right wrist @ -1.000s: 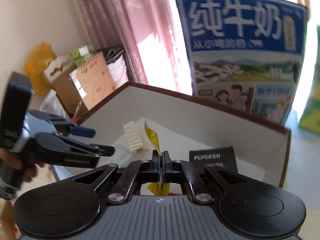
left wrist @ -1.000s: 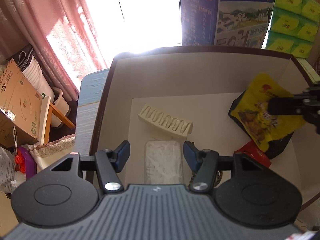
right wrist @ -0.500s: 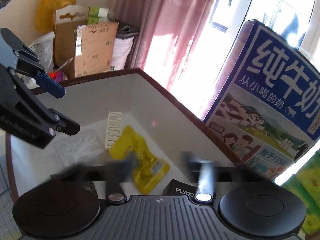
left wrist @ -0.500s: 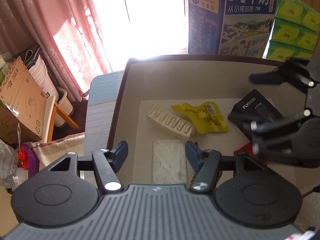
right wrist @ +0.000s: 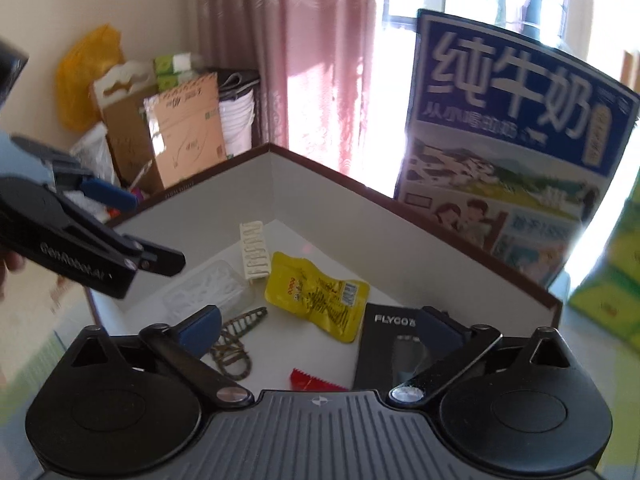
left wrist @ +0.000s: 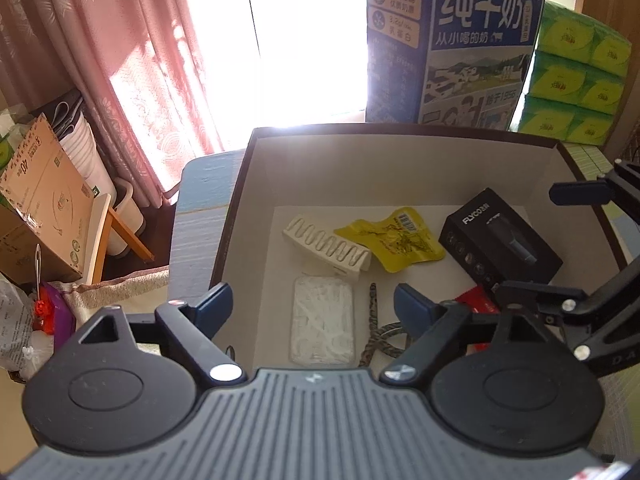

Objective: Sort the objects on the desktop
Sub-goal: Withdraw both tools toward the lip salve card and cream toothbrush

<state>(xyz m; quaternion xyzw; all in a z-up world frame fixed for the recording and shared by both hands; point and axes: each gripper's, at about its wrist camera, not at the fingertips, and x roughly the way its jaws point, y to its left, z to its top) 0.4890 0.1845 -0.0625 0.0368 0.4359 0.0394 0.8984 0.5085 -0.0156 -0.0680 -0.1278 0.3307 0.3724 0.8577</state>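
Observation:
A brown-rimmed box (left wrist: 240,184) holds the sorted objects. Inside lie a yellow snack packet (left wrist: 394,246), a cream wavy clip (left wrist: 326,250), a clear case of white sticks (left wrist: 323,326), a black FLYCO box (left wrist: 500,240), a red packet (left wrist: 478,300) and a patterned cord (left wrist: 374,320). My left gripper (left wrist: 310,304) is open and empty above the box's near side. My right gripper (right wrist: 320,328) is open and empty over the box; the yellow packet (right wrist: 316,294) lies flat below it, beside the FLYCO box (right wrist: 394,340).
A tall blue milk carton (left wrist: 452,44) stands behind the box, with green tissue packs (left wrist: 576,76) to its right. Pink curtains (left wrist: 132,60), a cardboard box (left wrist: 40,204) and a stack of white buckets (left wrist: 88,148) are at the left, beyond the table edge (left wrist: 196,224).
My right gripper opened and let go of the yellow packet, which now lies flat in the box. The right gripper then drew back. My left gripper pulled back and up a little.

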